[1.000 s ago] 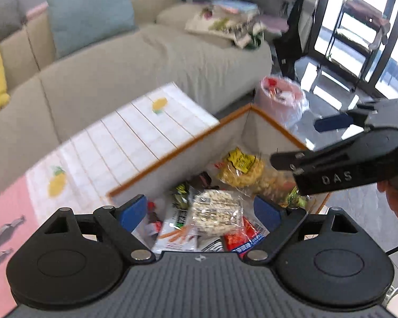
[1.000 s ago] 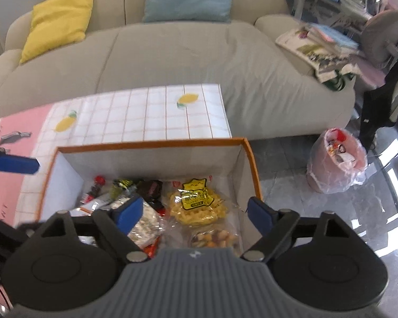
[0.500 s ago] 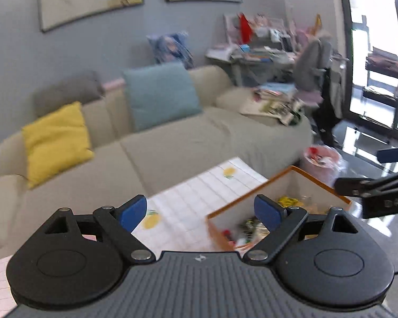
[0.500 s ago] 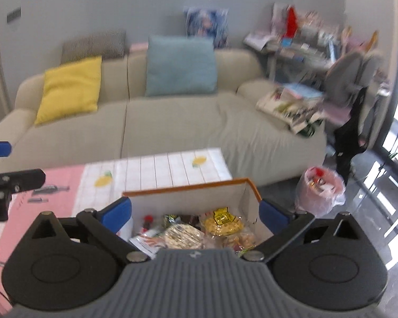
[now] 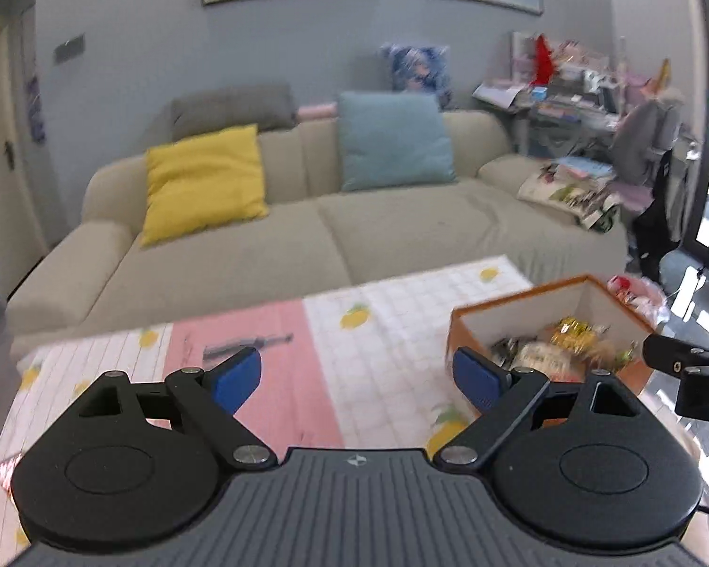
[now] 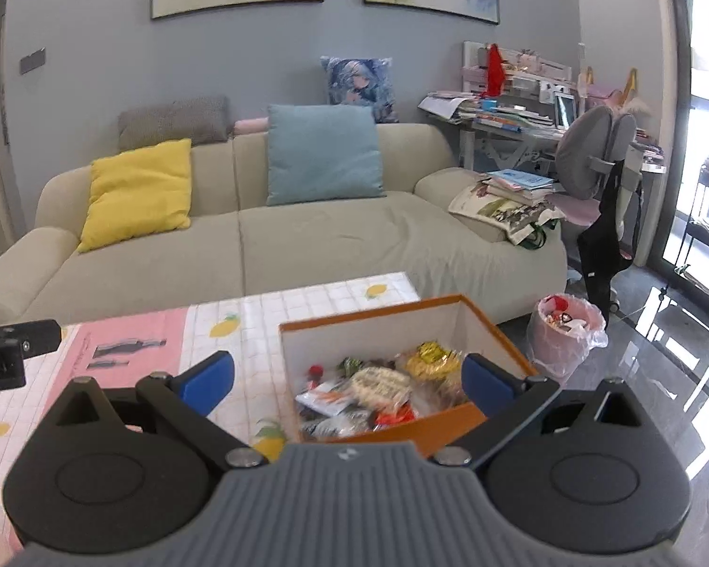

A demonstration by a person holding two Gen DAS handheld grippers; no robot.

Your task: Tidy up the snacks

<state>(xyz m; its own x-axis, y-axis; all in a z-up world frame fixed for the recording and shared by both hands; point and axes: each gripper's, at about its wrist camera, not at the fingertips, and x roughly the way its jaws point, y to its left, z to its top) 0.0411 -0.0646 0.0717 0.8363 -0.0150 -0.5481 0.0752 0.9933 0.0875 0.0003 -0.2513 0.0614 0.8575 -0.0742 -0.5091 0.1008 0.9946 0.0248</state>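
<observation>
Left wrist view was motion-blurred: snack packets (image 5: 550,349) in the orange box (image 5: 496,304) smeared, labels unreadable. Box's near wall hidden behind left gripper (image 5: 357,378) body; the right gripper (image 5: 685,368) cut off at the frame edge, its jaws out of sight. Right wrist view: near box (image 6: 378,319) rim covered by the right gripper (image 6: 347,378); packets (image 6: 378,385) partly blurred, brands too small to read. Left gripper (image 6: 9,349) cropped at left edge. Trash bin (image 6: 567,330) contents indistinct.

The box (image 6: 449,432) is orange outside and white inside. Beside it, the tabletop (image 6: 260,330) has a white grid with yellow lemons and one pink part.
</observation>
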